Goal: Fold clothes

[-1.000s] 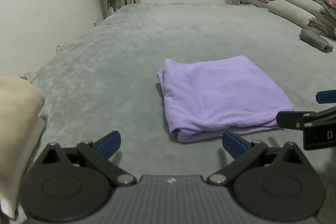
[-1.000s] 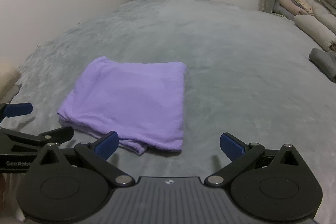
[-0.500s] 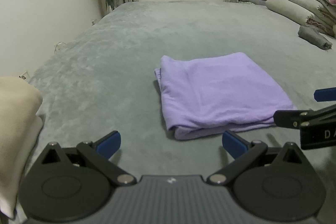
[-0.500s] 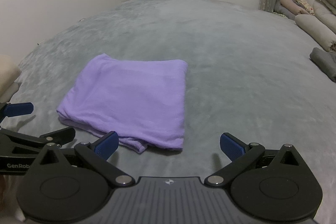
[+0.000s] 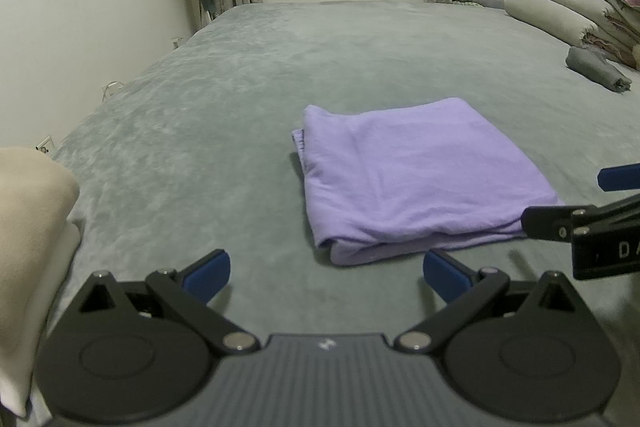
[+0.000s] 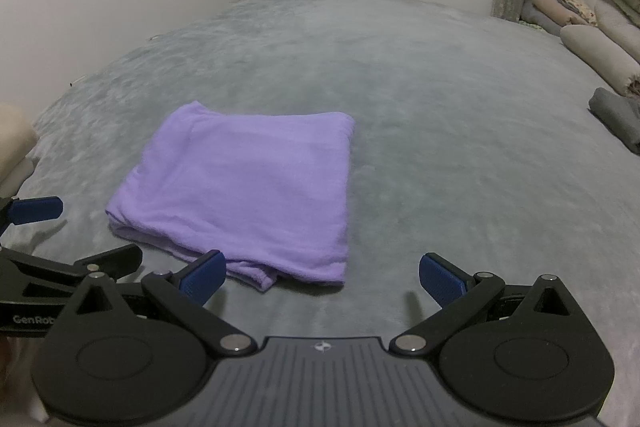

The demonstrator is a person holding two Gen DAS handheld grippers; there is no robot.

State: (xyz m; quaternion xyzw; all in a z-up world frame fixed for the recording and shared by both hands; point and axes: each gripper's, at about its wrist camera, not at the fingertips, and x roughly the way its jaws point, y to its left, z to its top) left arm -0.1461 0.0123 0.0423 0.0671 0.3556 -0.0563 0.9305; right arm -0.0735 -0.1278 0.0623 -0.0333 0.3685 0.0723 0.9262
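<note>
Purple garment (image 5: 420,175) lies folded flat on the grey bed (image 5: 240,87), soft, light and floppy. My left tool (image 5: 326,269) and right tool (image 6: 322,273) both hover wide apart, empty, just short of its near edge; I'd pinch those layered near corners.

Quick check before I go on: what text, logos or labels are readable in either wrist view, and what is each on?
"GenRob", cut off by the frame edge: on the left gripper body, seen in the right wrist view.
"D A", cut off at the frame edge: on the right gripper body, seen in the left wrist view.
Small emblem on each camera's own gripper housing: a logo mark, no readable letters.
Purple cloth: no label visible.
</note>
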